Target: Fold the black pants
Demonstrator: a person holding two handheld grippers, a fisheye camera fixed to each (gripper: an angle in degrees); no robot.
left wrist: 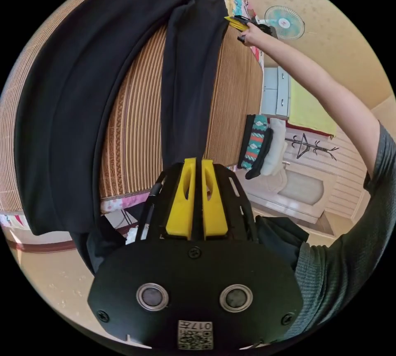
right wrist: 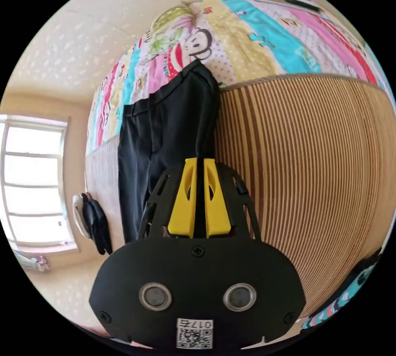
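The black pants (left wrist: 74,96) lie spread on a striped bamboo mat (left wrist: 136,125) on a bed, the two legs splayed apart. My left gripper (left wrist: 196,162) has its yellow jaws shut on the end of the narrower leg (left wrist: 187,84). At the far end of that leg a person's hand holds the right gripper (left wrist: 236,22) against the pants' edge. In the right gripper view, the right gripper (right wrist: 197,161) is shut on the black pants (right wrist: 165,133), which stretch away onto a colourful cartoon sheet (right wrist: 255,26).
The person's bare arm (left wrist: 313,80) and grey sleeve (left wrist: 350,240) cross the left gripper view. A fan (left wrist: 284,22), a cabinet (left wrist: 276,92), folded textiles (left wrist: 258,146) and a coat rack (left wrist: 307,146) stand beyond the bed. A window (right wrist: 33,183) lights the right gripper view.
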